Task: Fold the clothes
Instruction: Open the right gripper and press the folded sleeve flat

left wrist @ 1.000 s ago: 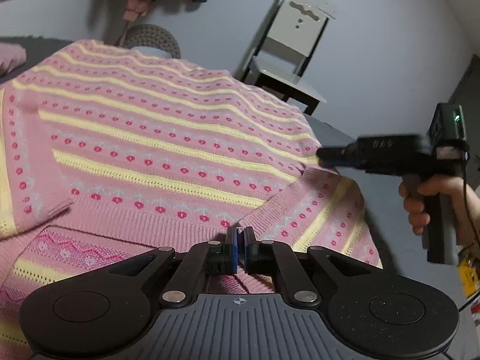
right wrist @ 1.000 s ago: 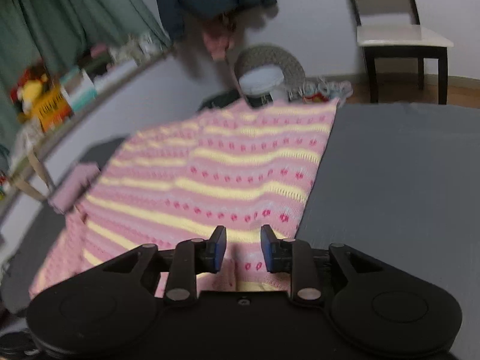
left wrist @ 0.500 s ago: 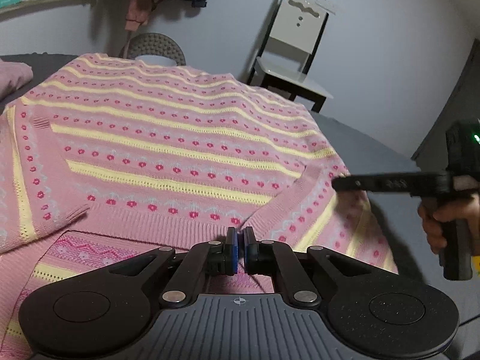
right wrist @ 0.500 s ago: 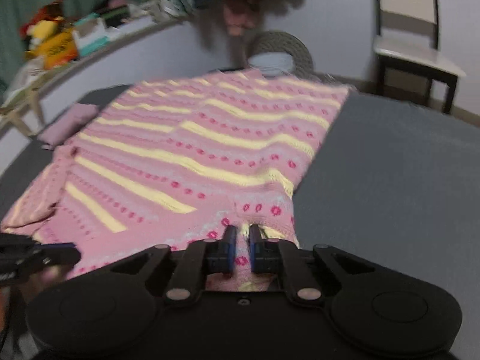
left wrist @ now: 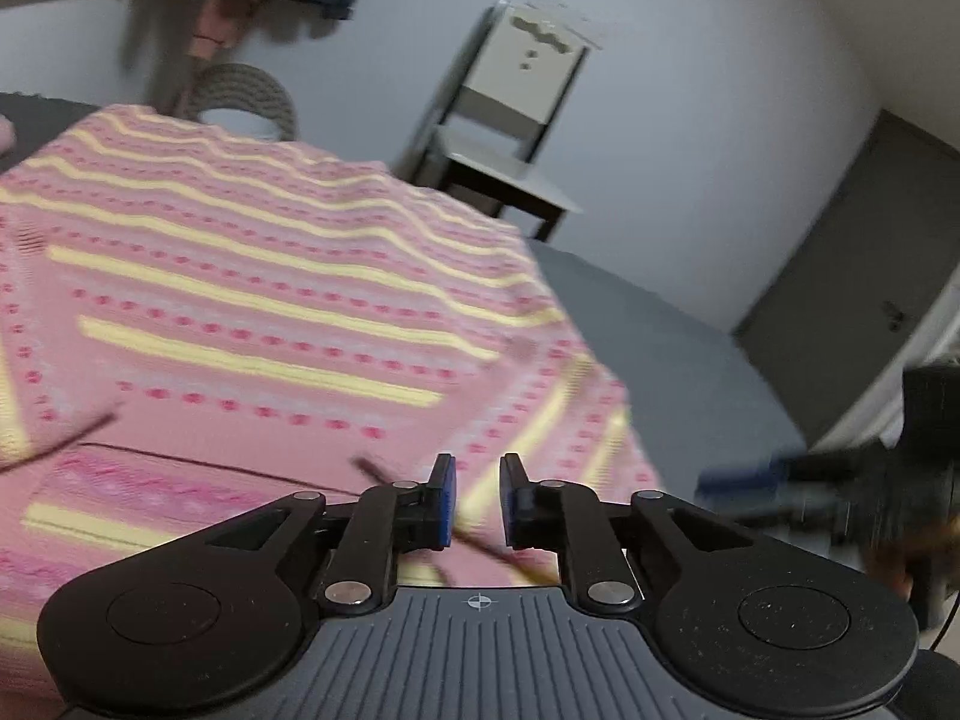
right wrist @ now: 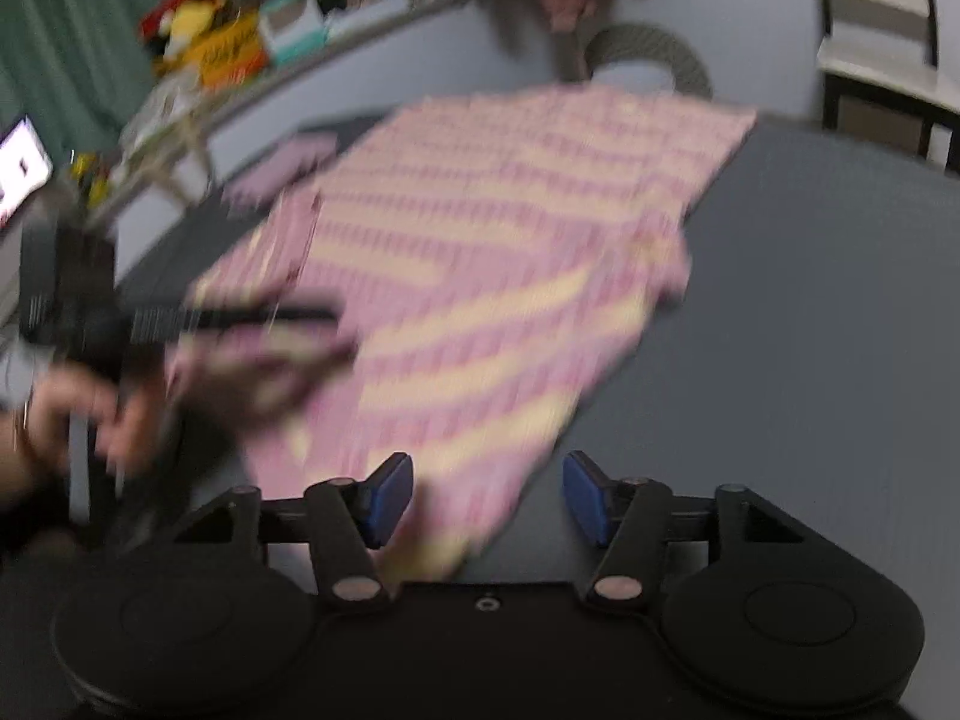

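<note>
Sweater [left wrist: 252,300] covers the grey table [right wrist: 810,300]; chair [left wrist: 510,120] behind; both tools parted, holding nothing.

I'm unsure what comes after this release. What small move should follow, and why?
Probably lower the left claw onto the near edge of the pink sweater and re-grip: both it and the right claw are open, holding nothing, with the sweater lying spread flat.

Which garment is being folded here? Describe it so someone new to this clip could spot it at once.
Start at the dark grey table that fills the room's middle. Spread flat across it is the sweater, a pink knit with pale yellow bands and rows of small red dots. The smaller folded cloth at the far edge is plain mauve, without stripes.
</note>
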`<state>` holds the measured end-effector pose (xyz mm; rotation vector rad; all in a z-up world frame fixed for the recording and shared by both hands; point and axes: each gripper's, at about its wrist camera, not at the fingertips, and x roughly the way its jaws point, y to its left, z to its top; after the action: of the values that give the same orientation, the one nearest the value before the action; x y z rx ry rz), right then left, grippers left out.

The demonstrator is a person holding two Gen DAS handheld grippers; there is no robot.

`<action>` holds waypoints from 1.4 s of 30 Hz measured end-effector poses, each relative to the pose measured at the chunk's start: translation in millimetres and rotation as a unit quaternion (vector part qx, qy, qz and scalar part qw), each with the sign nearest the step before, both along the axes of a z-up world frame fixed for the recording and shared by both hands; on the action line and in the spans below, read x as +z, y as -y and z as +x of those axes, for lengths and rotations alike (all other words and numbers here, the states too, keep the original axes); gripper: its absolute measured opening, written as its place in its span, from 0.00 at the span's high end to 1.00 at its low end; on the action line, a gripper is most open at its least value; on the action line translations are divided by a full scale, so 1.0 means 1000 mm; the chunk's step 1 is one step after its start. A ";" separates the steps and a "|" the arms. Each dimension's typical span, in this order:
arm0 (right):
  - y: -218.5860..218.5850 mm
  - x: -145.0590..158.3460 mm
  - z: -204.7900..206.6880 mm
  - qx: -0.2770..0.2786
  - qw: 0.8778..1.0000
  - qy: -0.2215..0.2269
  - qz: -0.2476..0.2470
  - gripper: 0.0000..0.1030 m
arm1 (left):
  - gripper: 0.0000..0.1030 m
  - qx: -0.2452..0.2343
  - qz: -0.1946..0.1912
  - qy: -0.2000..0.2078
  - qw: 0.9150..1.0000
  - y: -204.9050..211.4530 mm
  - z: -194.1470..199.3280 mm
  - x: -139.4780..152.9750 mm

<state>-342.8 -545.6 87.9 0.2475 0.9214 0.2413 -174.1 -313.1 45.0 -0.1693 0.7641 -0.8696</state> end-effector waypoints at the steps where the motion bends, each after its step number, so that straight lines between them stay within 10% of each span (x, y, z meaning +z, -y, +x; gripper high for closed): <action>1: -0.005 -0.005 -0.006 0.000 1.000 -0.009 0.000 0.51 | 0.86 -0.007 0.004 0.005 1.000 0.005 -0.002 0.001; 4: -0.012 -0.015 -0.012 -0.014 1.000 -0.019 0.009 0.58 | 0.86 -0.020 0.015 0.002 1.000 0.022 -0.006 0.001; 7: -0.010 -0.021 -0.008 -0.033 0.998 -0.028 0.048 0.91 | 0.86 0.011 0.052 0.004 0.999 0.031 -0.006 0.002; 12: -0.005 -0.025 -0.011 -0.044 0.995 -0.055 0.068 0.90 | 0.84 0.046 0.012 -0.036 0.998 0.002 -0.001 0.001; 13: -0.006 -0.023 -0.011 -0.044 0.996 -0.052 0.062 0.89 | 0.78 0.053 0.009 -0.042 0.998 -0.003 0.002 -0.002; 15: -0.007 -0.012 -0.007 -0.042 0.998 -0.029 0.046 0.82 | 0.20 0.075 0.009 -0.046 0.996 -0.011 0.006 -0.007; 17: -0.005 0.002 -0.001 -0.062 0.998 0.024 0.023 0.68 | 0.09 0.110 0.000 -0.032 0.993 -0.017 0.008 -0.009; 24: 0.007 0.021 0.070 -0.095 0.991 0.087 -0.042 0.58 | 0.09 0.098 0.015 0.036 0.994 -0.019 -0.007 -0.004; 35: -0.114 0.008 0.144 0.116 0.984 0.009 -0.134 0.59 | 0.09 0.010 0.080 0.089 0.993 -0.054 -0.054 0.000; 42: -0.149 -0.006 0.135 0.123 0.972 0.004 -0.202 0.65 | 0.09 -0.037 0.197 0.175 0.964 -0.109 -0.057 0.024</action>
<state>-207.9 -397.0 81.8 -0.2446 0.9724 0.2764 -230.9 -203.9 68.8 0.3612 0.5983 -0.7728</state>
